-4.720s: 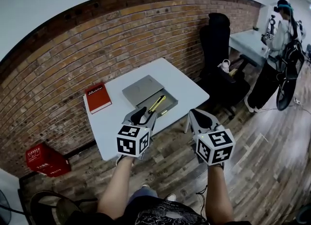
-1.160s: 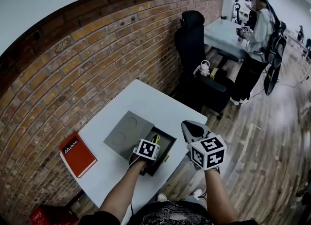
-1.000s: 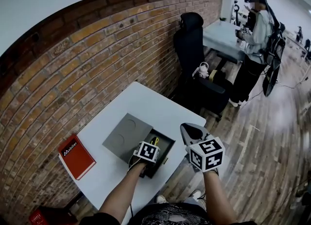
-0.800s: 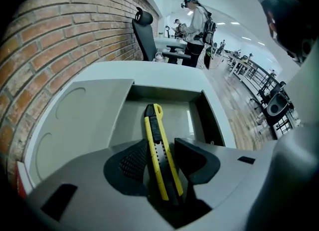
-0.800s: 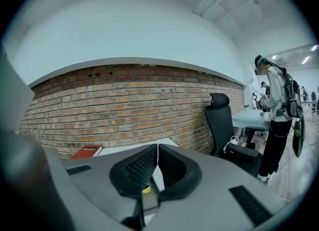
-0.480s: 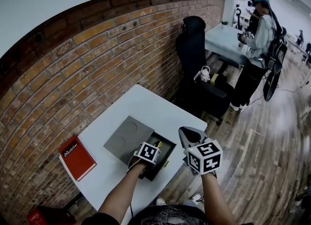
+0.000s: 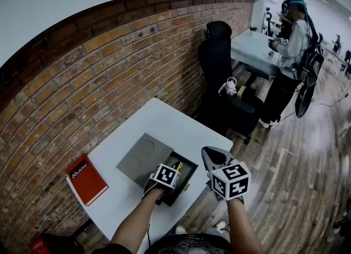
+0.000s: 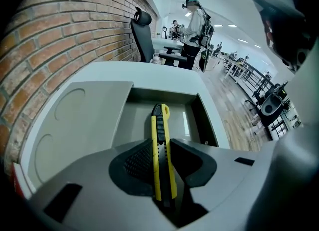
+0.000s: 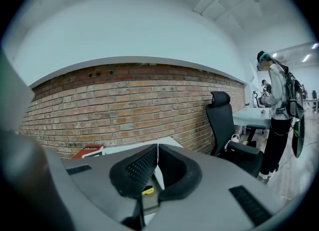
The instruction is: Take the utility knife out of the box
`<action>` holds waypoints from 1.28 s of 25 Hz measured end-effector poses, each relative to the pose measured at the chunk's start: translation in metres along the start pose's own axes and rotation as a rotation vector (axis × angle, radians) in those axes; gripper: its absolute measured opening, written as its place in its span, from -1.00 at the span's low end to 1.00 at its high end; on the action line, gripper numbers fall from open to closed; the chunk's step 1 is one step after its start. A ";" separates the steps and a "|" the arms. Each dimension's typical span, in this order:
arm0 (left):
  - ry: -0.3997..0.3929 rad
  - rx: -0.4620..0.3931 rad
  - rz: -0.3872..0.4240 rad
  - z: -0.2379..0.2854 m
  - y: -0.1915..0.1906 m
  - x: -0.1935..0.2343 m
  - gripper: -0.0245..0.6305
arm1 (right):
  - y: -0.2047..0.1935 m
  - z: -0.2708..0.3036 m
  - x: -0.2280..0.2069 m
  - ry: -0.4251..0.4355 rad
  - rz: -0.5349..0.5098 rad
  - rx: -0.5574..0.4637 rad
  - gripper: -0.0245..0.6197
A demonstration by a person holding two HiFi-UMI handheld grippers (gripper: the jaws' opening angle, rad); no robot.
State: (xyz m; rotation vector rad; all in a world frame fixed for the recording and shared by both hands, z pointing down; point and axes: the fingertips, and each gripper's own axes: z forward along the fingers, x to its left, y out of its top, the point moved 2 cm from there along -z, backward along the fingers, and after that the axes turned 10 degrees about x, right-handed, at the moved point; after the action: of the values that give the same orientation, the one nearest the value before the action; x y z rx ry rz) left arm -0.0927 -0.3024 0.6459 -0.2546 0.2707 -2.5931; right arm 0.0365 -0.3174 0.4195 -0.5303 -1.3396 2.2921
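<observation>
**Between my left jaws: knife clamped, lift next**

Left gripper (image 8: 160,147) has just been closing and grips the knife (image 8: 158,120) by its sides. The knife's far end lies ahead of the jaws on the box (image 8: 203,117) floor. Grasp step. Next move, I judge: straight lift, clear of the walls. Left points steeply down. Right gripper (image 9: 157,149) near level, pinched together, empty.

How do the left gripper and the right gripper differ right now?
The grey left gripper points steeply down into the open dark-grey box; the grey right gripper points nearly level, outside it. The left's jaws have just been closing and clamp the yellow-and-black utility knife; the right's are together, empty. Both carry marker cubes.
</observation>
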 end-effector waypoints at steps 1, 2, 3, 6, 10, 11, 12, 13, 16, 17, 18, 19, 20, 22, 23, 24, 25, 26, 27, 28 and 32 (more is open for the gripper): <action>-0.005 -0.006 -0.002 -0.002 0.000 -0.002 -0.54 | -0.001 -0.001 0.000 0.000 0.001 0.000 -0.86; -0.013 -0.012 -0.004 -0.005 0.001 -0.005 -0.54 | -0.001 -0.001 0.000 0.000 0.003 -0.001 -0.86; -0.016 -0.025 -0.004 -0.010 0.003 -0.007 -0.54 | -0.001 -0.001 -0.001 0.000 0.003 -0.001 -0.86; 0.032 -0.126 0.026 -0.028 0.020 -0.001 -0.53 | -0.001 -0.002 -0.002 -0.003 0.004 -0.001 -0.86; 0.077 -0.224 0.057 -0.055 0.037 0.001 -0.54 | 0.003 -0.005 -0.005 -0.013 0.006 -0.013 -0.86; 0.080 -0.242 0.057 -0.063 0.041 0.001 -0.54 | 0.004 -0.006 -0.006 -0.016 0.006 -0.016 -0.86; 0.076 -0.253 0.052 -0.069 0.043 -0.001 -0.54 | 0.005 -0.007 -0.007 -0.018 0.005 -0.018 -0.86; 0.073 -0.267 0.047 -0.075 0.047 -0.002 -0.54 | 0.007 -0.007 -0.009 -0.021 0.004 -0.020 -0.86; 0.090 -0.346 0.049 -0.101 0.061 -0.001 -0.53 | 0.011 -0.009 -0.012 -0.027 0.001 -0.031 -0.86; 0.097 -0.376 0.053 -0.110 0.066 -0.001 -0.53 | 0.013 -0.011 -0.012 -0.029 0.000 -0.036 -0.86; 0.099 -0.408 0.057 -0.120 0.071 -0.003 -0.54 | 0.015 -0.012 -0.013 -0.031 -0.002 -0.040 -0.86; 0.098 -0.441 0.061 -0.130 0.075 -0.005 -0.54 | 0.016 -0.014 -0.014 -0.033 -0.004 -0.044 -0.86; 0.097 -0.475 0.063 -0.141 0.079 -0.006 -0.54 | 0.018 -0.016 -0.014 -0.035 -0.005 -0.049 -0.86; 0.098 -0.542 0.066 -0.164 0.086 -0.009 -0.53 | 0.021 -0.019 -0.016 -0.041 -0.006 -0.063 -0.86; 0.103 -0.574 0.068 -0.175 0.090 -0.010 -0.53 | 0.022 -0.020 -0.017 -0.045 -0.008 -0.070 -0.86; 0.110 -0.604 0.070 -0.185 0.093 -0.011 -0.53 | 0.023 -0.022 -0.018 -0.049 -0.008 -0.075 -0.86; 0.117 -0.634 0.071 -0.195 0.095 -0.012 -0.53 | 0.024 -0.023 -0.019 -0.052 -0.009 -0.079 -0.86; 0.124 -0.665 0.073 -0.205 0.097 -0.013 -0.53 | 0.025 -0.024 -0.021 -0.056 -0.009 -0.083 -0.86; 0.131 -0.697 0.076 -0.215 0.099 -0.014 -0.53 | 0.027 -0.026 -0.022 -0.062 -0.010 -0.089 -0.86; 0.139 -0.732 0.081 -0.224 0.100 -0.015 -0.53 | 0.029 -0.029 -0.024 -0.070 -0.013 -0.097 -0.86; 0.175 -0.857 0.082 -0.255 0.100 -0.016 -0.54 | 0.039 -0.038 -0.026 -0.097 -0.033 -0.129 -0.86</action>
State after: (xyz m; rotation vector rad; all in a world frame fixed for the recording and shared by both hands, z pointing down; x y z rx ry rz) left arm -0.0908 -0.3426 0.3747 -0.2951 1.4155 -2.2677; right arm 0.0710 -0.3216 0.3705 -0.4393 -1.5390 2.2410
